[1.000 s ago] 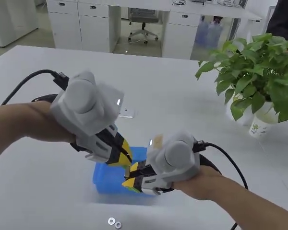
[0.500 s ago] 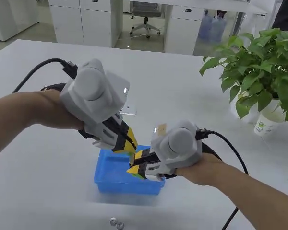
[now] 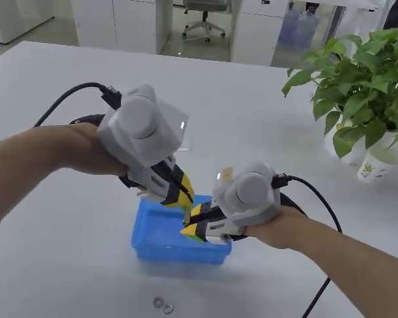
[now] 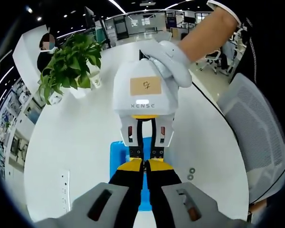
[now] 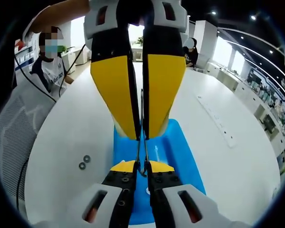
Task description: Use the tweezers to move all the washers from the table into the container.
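My left gripper [image 3: 184, 199] and right gripper [image 3: 189, 232] meet tip to tip just above the blue container [image 3: 152, 246]. In the right gripper view, thin dark tweezers [image 5: 142, 142] run from between the left gripper's yellow jaws down into my right gripper [image 5: 138, 167], and both grippers look shut on them. In the left gripper view, my left gripper [image 4: 143, 165] has its jaws pressed together, facing the right gripper over the container [image 4: 115, 156]. Two washers [image 3: 162, 305] lie on the table in front of the container, also seen as washers [image 5: 84, 162] and washers [image 4: 191, 173].
A potted plant [image 3: 365, 86] stands at the back right. Black cables [image 3: 66, 99] trail from both grippers across the white table. A power strip [image 5: 216, 121] lies flat on the table beyond the container [image 5: 180, 156]. Office desks and a chair stand behind the table.
The head camera has tilted, so the scene sits a little higher. Both grippers stay tip to tip over the container, with the washers lying where they were.
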`<move>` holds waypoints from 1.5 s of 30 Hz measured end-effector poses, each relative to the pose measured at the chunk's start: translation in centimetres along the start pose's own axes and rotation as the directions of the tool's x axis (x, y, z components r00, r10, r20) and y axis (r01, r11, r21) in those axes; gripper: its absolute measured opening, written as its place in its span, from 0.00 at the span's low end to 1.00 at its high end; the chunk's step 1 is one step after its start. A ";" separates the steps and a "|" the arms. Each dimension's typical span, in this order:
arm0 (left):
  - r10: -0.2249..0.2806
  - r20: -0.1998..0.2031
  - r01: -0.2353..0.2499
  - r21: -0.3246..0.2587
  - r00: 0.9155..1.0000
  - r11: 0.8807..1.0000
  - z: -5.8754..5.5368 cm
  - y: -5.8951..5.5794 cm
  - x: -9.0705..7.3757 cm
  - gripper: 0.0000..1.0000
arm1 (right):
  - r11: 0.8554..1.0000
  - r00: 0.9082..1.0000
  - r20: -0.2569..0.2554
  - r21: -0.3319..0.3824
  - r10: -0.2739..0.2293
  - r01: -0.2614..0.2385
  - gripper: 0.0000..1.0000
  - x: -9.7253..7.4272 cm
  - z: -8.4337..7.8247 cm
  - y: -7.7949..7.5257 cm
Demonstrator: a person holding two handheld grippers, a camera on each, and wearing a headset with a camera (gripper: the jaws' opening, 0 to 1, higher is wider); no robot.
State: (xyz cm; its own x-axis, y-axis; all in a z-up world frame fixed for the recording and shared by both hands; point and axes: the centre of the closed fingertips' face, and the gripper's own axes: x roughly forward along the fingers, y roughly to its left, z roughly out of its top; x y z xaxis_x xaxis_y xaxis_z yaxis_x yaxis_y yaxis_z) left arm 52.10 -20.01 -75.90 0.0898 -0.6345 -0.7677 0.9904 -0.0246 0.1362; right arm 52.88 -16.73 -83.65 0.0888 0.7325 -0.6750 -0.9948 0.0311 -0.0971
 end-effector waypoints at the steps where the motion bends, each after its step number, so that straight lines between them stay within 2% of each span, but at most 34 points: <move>1: -0.001 0.002 0.001 -0.003 1.000 1.000 -0.1 0.1 0.2 0.06 | 1.000 1.000 -0.004 0.003 0.004 -0.004 0.11 0.1 -0.2 -0.1; 11: -0.002 0.004 0.002 -0.027 1.000 1.000 -1.1 0.5 1.7 0.06 | 1.000 0.999 -0.037 0.010 0.029 -0.028 0.11 1.0 -1.8 -0.3; 22: 0.001 0.008 0.000 -0.048 1.000 0.999 -1.4 0.4 2.6 0.06 | 0.999 0.996 -0.074 0.015 0.046 -0.045 0.11 1.5 -2.9 -0.3; 45: -0.003 0.005 0.004 -0.047 1.000 0.999 -1.4 0.2 2.5 0.06 | 0.999 0.996 -0.085 -0.005 0.041 -0.042 0.12 1.3 -2.9 -0.3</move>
State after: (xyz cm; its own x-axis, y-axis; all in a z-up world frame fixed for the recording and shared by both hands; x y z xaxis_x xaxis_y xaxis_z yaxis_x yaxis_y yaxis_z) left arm 52.65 -20.49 -78.71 0.0859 -0.6385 -0.7648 0.9946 0.0097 0.1035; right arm 53.45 -17.79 -86.64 0.0519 0.6728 -0.7380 -0.9974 -0.0026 -0.0725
